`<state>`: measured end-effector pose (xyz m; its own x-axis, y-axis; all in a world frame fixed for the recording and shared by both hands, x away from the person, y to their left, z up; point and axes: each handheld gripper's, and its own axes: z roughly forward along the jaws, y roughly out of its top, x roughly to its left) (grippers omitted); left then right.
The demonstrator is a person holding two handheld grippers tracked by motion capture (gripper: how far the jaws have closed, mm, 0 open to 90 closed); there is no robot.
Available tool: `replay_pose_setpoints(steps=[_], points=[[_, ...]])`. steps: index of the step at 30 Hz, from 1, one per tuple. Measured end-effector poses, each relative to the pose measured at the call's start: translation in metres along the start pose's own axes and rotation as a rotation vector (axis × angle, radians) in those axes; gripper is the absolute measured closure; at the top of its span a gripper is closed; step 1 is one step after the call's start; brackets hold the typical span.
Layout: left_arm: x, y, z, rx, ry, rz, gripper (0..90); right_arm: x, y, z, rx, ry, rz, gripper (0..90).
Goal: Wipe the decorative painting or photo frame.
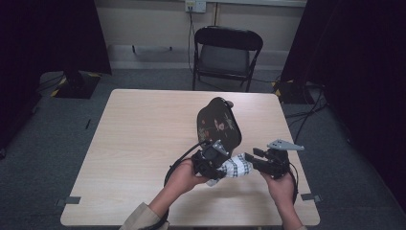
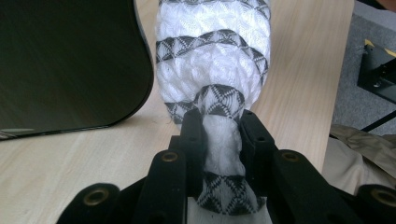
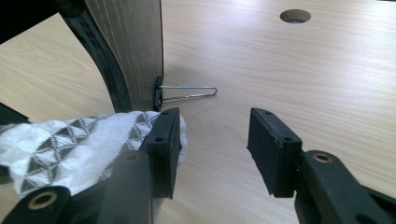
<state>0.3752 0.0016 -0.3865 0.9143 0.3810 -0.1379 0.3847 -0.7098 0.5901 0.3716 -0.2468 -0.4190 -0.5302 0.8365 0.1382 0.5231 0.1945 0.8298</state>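
Observation:
A black oval decorative plate [image 1: 219, 123] with a flower pattern stands upright on the table [image 1: 143, 143], propped on a thin wire stand [image 3: 189, 93]. My left gripper [image 1: 222, 167] is just in front of the plate, shut on a white cloth [image 1: 237, 166] with grey triangle bands. In the left gripper view the cloth [image 2: 215, 51] is pinched between the jaws of that gripper [image 2: 218, 126] and stretches forward beside the plate [image 2: 70, 60]. My right gripper [image 3: 215, 135] is open, its left jaw touching the end of the cloth [image 3: 70, 144], with the plate's back [image 3: 126, 51] just beyond.
A black folding chair [image 1: 227, 52] stands behind the table's far edge. A round cable hole [image 3: 295, 16] is cut in the tabletop beyond the right gripper. Dark curtains hang at both sides, and cables run over the floor at the right.

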Motion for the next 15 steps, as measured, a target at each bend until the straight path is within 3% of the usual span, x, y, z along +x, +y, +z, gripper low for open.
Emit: replay_pose_setpoints(steps=[15], points=[[-0.007, 0.011, -0.022, -0.027, 0.022, 0.031, 74.3, -0.003, -0.002, 0.002, 0.005, -0.023, 0.001, 54.0]])
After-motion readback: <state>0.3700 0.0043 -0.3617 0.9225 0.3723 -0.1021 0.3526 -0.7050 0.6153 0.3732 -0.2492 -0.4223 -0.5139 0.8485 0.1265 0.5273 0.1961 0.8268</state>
